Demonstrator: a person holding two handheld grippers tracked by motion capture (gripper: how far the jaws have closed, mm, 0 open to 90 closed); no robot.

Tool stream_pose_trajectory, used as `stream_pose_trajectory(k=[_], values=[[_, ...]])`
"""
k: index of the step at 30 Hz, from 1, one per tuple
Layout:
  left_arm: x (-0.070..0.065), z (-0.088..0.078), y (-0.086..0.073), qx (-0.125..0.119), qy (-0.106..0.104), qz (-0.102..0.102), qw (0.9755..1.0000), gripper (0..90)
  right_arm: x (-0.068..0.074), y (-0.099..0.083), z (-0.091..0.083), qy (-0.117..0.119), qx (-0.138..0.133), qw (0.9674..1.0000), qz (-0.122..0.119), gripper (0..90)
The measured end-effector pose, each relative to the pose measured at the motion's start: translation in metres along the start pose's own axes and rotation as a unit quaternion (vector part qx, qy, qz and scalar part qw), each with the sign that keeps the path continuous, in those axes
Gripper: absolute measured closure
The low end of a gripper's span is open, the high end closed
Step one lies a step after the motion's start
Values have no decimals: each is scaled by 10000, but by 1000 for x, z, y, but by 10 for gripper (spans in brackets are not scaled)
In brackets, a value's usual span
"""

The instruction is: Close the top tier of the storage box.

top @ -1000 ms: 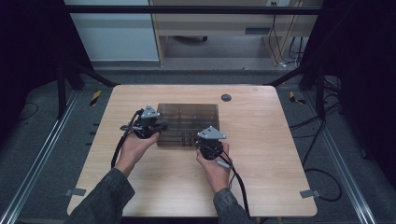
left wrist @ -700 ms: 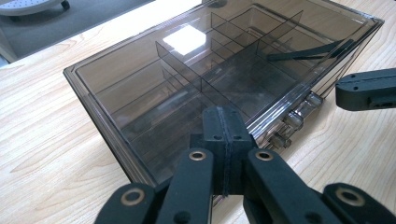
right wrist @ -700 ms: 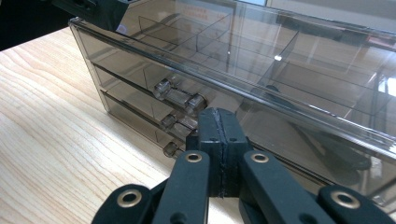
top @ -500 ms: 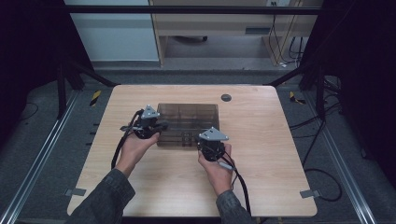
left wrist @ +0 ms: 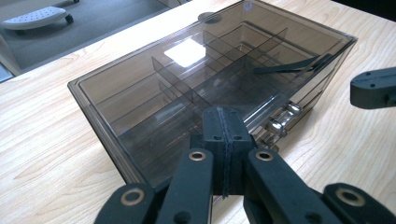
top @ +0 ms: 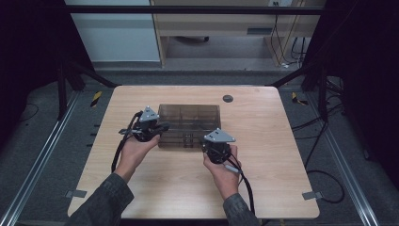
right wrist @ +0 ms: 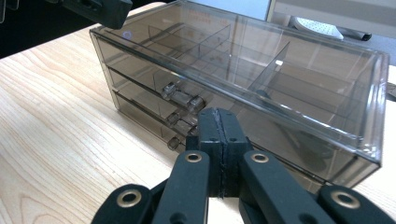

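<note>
Smoky clear drawer box (top: 189,125) on the wooden surface (top: 282,141), left gripper (left wrist: 223,135) with fingers clenched and empty at the box's near corner, right gripper (right wrist: 218,135) likewise clenched, empty, the drawer knobs (right wrist: 183,100) just beyond its fingers

high: we look down, far | gripper views: we sit close, low | shared: drawer box (top: 189,125)

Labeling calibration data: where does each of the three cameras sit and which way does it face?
High view: above the near table edge, looking forward and down; both forearms, left gripper, right gripper.
Left gripper view: on that gripper, facing the drawer box from its left end; shut jaws.
Right gripper view: on that gripper, facing the box front and drawer knobs; shut jaws.
All share the box on the table.
</note>
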State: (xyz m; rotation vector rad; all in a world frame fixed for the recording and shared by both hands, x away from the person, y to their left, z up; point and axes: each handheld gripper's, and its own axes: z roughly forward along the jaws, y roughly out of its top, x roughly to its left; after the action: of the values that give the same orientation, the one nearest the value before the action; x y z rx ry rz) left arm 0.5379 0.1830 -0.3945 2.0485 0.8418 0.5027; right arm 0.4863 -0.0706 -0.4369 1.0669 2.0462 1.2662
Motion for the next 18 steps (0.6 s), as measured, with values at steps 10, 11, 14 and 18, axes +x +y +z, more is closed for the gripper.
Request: stream_pose_trajectory(k=[10,11,14,18], values=[[-8,-14,3,-172,163,22,9997,640,-9,9,-14,32,-30,10000,85,643],[-9,-16,3,-213,229,30,9995,561,-9,10,-15,43,-4,9999,120,575],[-9,-24,2,-270,327,-61,9991,368,-12,14,-21,39,-18,10000,72,425],[-9,-36,1,-275,349,-64,9990,180,-15,20,-29,86,112,9999,36,233]])
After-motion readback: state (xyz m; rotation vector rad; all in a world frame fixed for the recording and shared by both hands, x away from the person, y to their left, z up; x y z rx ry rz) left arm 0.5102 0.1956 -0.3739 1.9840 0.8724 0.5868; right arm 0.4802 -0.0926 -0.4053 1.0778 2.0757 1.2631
